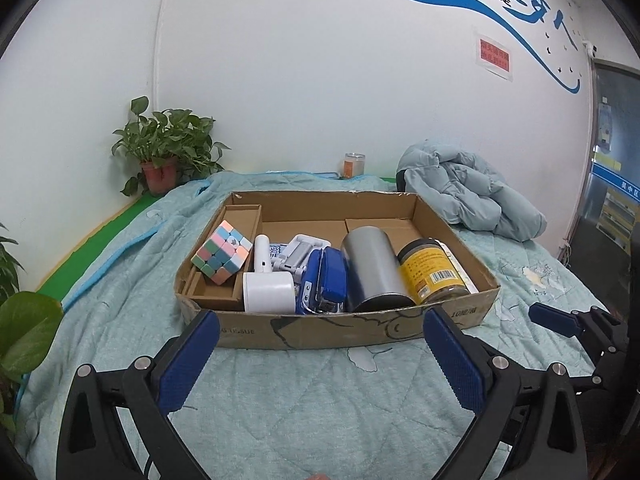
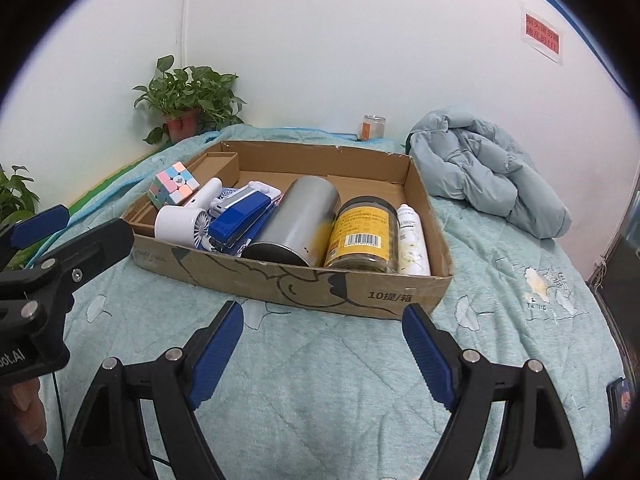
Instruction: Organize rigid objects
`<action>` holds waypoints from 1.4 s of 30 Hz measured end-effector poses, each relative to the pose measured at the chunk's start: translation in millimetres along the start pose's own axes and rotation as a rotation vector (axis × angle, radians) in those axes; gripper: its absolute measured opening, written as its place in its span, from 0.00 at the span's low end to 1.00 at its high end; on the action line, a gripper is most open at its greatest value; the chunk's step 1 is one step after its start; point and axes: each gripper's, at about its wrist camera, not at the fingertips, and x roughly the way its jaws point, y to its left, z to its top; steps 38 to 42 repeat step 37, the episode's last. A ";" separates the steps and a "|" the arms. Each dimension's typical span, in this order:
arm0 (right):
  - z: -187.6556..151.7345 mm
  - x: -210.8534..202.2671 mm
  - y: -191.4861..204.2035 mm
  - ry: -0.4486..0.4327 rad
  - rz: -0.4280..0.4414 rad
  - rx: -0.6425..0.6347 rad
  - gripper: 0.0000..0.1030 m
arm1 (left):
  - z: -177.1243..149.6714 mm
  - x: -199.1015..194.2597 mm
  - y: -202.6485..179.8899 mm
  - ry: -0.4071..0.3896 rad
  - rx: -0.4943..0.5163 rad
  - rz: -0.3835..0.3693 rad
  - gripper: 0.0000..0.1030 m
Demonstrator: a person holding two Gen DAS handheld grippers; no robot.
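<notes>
**Inspector:** State of your jaws?

**Operator:** My left gripper (image 1: 320, 334) stands wide apart, nothing between its blue pads, above the quilt (image 1: 280, 392). My right gripper (image 2: 322, 322) is also spread, somewhat less, and grips nothing.

**Inspector:** What lies just ahead?

**Operator:** The cardboard box (image 2: 280, 280) sits on the quilt, its near wall just beyond both sets of fingertips.

**Inspector:** Contents?

**Operator:** From the left: a pastel puzzle cube (image 1: 221, 257) tilted on an inner cardboard tray; a white handheld fan (image 2: 182, 220); a blue stapler (image 1: 324, 280) lying over other small items I cannot make out; a steel can (image 2: 296, 220) on its side; a yellow-labelled jar (image 2: 362, 236); a white bottle (image 2: 412, 240) against the right wall.

**Inspector:** Surroundings?

**Operator:** A pale blue jacket (image 1: 472, 192) is heaped beyond the box's right corner; a potted plant (image 1: 164, 152) and a small orange-labelled jar (image 1: 354, 165) stand by the wall.
</notes>
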 end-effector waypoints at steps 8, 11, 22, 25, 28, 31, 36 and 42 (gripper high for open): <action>-6.9 -7.4 4.5 0.013 -0.002 -0.002 0.79 | -5.5 -1.9 1.6 0.010 -0.008 0.002 0.99; -8.3 -7.0 7.1 0.014 -0.004 -0.004 0.79 | -6.5 1.1 4.0 0.022 -0.008 0.005 0.99; -9.4 -3.5 8.8 0.029 -0.011 0.001 0.79 | -8.8 13.8 8.5 0.048 0.000 -0.013 0.99; -8.9 -1.5 9.9 0.030 -0.008 -0.002 0.79 | -8.4 17.4 10.0 0.056 -0.001 -0.017 0.99; -8.7 1.0 11.9 0.033 -0.001 -0.002 0.79 | -9.0 19.6 11.8 0.059 -0.003 -0.014 0.99; -8.1 2.4 13.6 0.034 -0.002 0.001 0.79 | -9.5 22.1 14.5 0.060 -0.001 -0.011 0.99; -5.5 4.0 11.6 0.021 0.012 0.014 0.79 | -8.3 26.0 20.9 0.055 -0.020 -0.043 0.99; -4.9 3.9 11.9 0.015 0.012 0.012 0.79 | -6.9 28.1 23.4 0.058 -0.026 -0.053 0.99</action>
